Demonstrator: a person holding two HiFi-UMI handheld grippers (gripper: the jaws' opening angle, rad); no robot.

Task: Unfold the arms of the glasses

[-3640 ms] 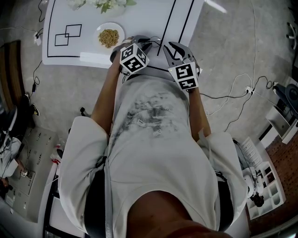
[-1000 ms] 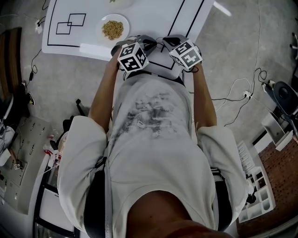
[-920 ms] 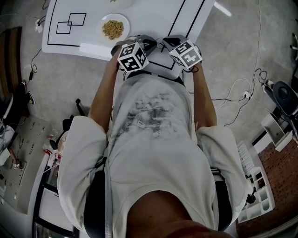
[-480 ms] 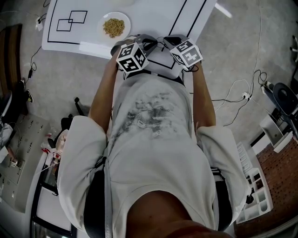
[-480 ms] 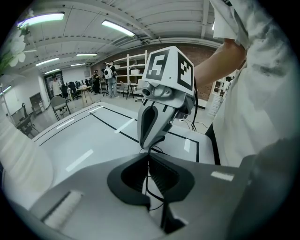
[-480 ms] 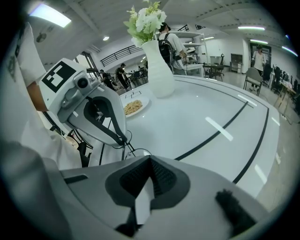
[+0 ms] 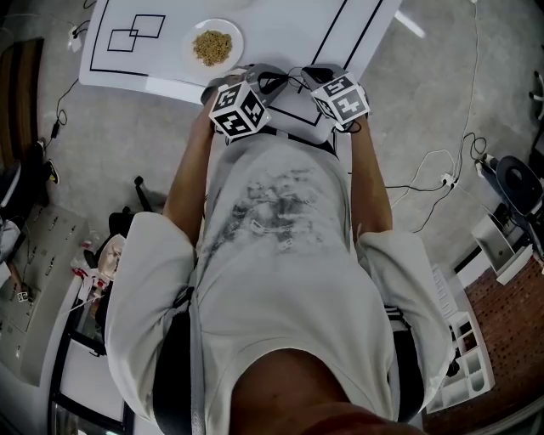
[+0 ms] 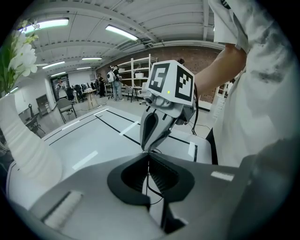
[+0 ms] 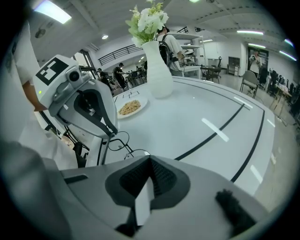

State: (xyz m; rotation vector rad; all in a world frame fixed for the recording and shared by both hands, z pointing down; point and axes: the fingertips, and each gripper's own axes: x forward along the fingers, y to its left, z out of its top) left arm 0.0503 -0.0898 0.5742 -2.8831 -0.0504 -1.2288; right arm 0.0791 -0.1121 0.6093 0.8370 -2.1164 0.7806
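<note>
At the near edge of the white table (image 7: 280, 25), both claws pinch the glasses (image 8: 147, 178).
In the head view we see the left gripper (image 7: 265, 81) and right gripper (image 7: 308, 78) closer together than seconds ago, and the plate (image 7: 233, 36) now sits further right in frame. In the left gripper view, pressed-together jaws trap a thin frame wire. In the right gripper view, shut jaws meet the rim, with the lenses just beyond.

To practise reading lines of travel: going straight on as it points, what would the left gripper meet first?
Probably the right gripper, whose fingers stand just beyond the thin glasses that the left gripper pinches; depth is unclear.
</note>
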